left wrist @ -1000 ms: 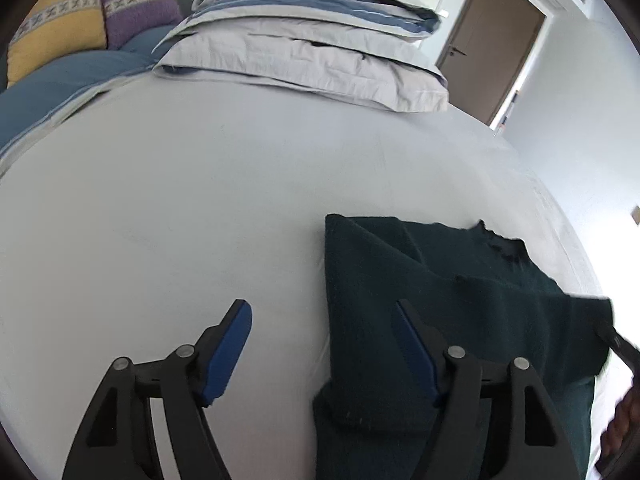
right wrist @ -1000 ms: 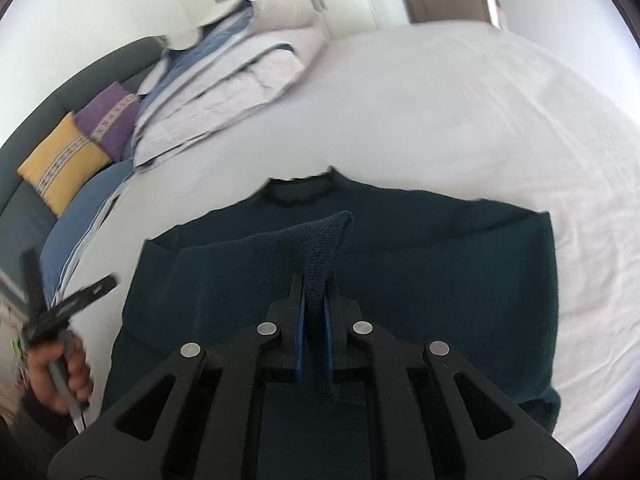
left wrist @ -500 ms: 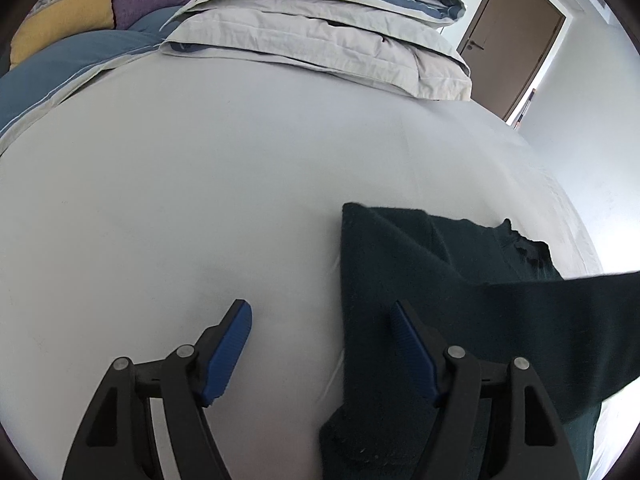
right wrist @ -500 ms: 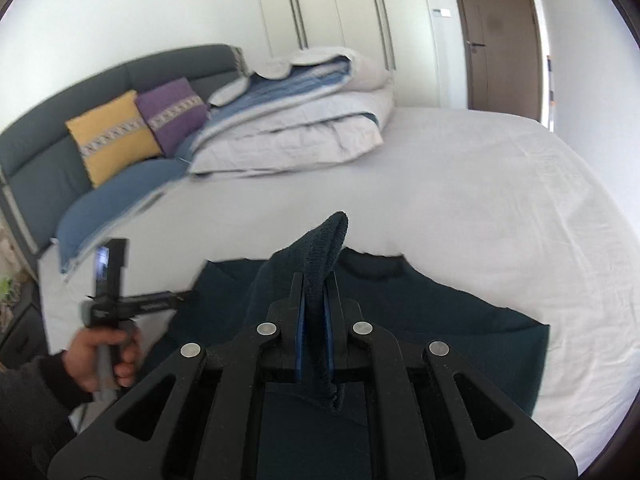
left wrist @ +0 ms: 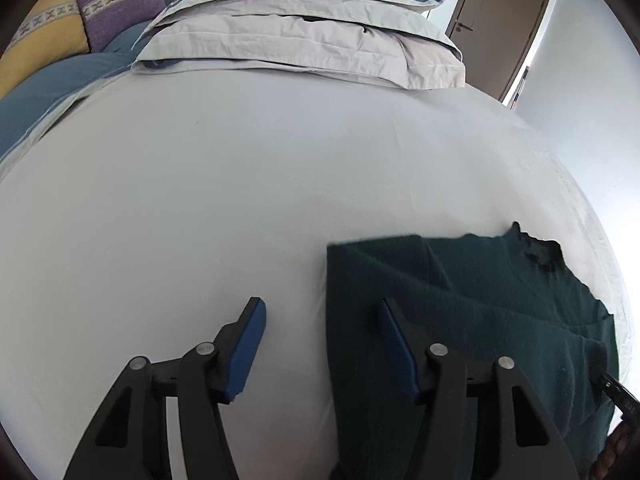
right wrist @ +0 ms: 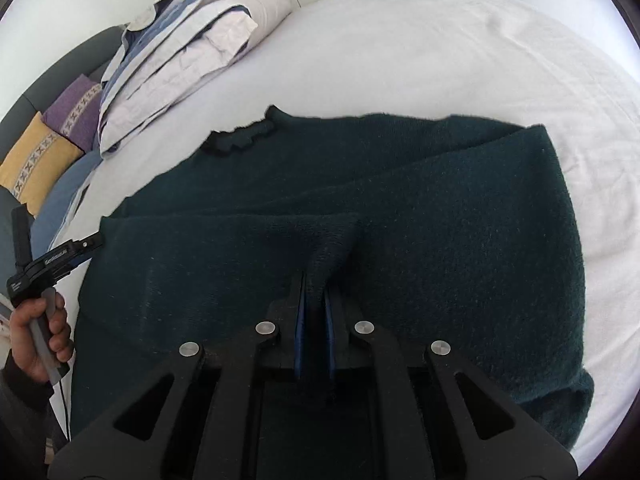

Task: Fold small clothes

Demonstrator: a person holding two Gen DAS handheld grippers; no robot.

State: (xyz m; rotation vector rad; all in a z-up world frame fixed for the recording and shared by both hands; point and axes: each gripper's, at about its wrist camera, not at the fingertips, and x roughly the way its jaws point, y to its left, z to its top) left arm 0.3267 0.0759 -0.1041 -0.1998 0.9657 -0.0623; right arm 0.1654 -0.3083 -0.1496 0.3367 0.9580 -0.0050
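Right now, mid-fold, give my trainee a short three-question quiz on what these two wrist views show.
1. True or false: the right gripper is clamped on a fold of the dark green sweater.
2. In the left wrist view, the left gripper straddles which edge of the sweater? A. the frilled neckline B. the straight side edge C. the hem
3. Fill in: the cushion beside the yellow cushion is ____.

Key
1. True; the pads pinch a raised ridge of knit.
2. B; one finger is over the sweater, the other over the bare white sheet, jaws open and just closing, nothing gripped.
3. Purple.
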